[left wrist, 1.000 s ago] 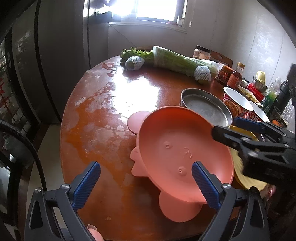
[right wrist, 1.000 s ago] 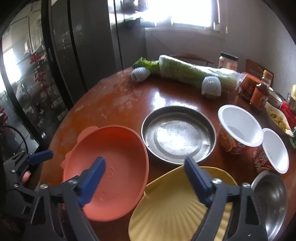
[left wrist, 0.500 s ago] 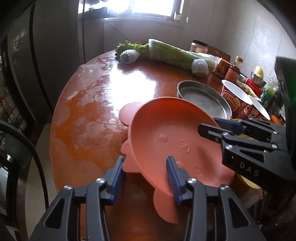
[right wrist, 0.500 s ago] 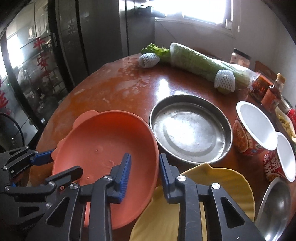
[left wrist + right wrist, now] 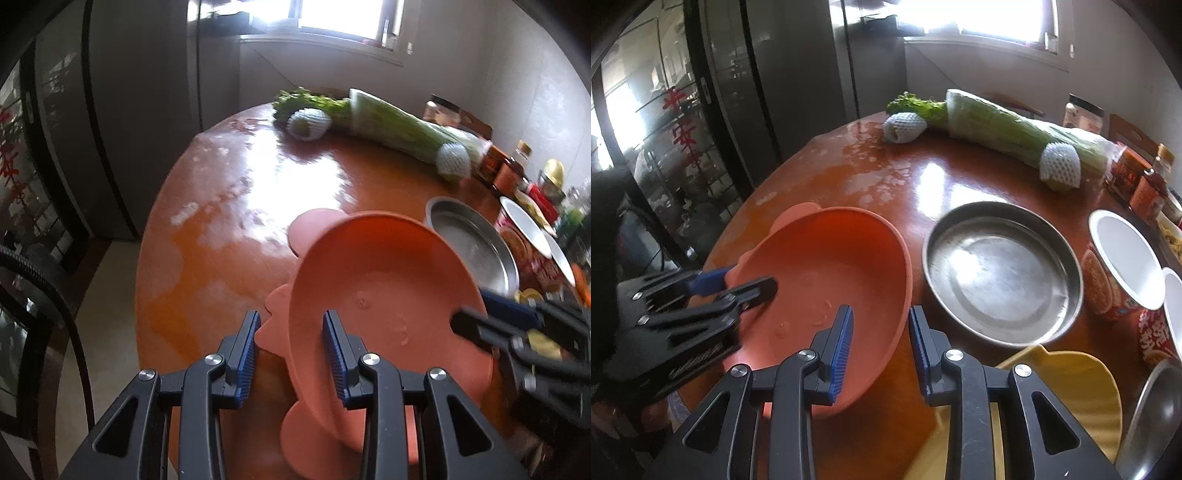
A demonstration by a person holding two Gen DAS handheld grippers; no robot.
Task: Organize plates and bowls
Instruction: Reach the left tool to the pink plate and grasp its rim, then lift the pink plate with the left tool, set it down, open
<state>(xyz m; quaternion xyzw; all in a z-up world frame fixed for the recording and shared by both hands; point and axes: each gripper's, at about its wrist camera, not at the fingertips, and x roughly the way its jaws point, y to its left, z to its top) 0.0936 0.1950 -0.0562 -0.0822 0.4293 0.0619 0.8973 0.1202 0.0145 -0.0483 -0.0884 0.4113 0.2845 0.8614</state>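
Left wrist view: the orange animal-shaped plate [image 5: 388, 295] is tilted up off the desk [image 5: 229, 229], its near rim between the blue pads of the left gripper [image 5: 290, 354].
Left gripper: clamped on the plate's rim, one pad inside the dish and one outside.
Right gripper [image 5: 881, 349]: closed on the opposite rim of the same plate, as its own camera shows it.
Neighbours: a steel pan [image 5: 1001, 277] sits just beside the plate; a yellow shell-shaped plate [image 5: 1067, 391] lies near it, under the right gripper.
Further out: paper noodle cups [image 5: 1123, 258], a long bundle of greens [image 5: 997, 125] and jars [image 5: 1084, 114] along the far edge.
Step in hand: I'd say the lift of the orange plate, held from both sides.
Next move: probably carrying it over to stack with another dish; both grips need to stay level so the rim doesn't slip.
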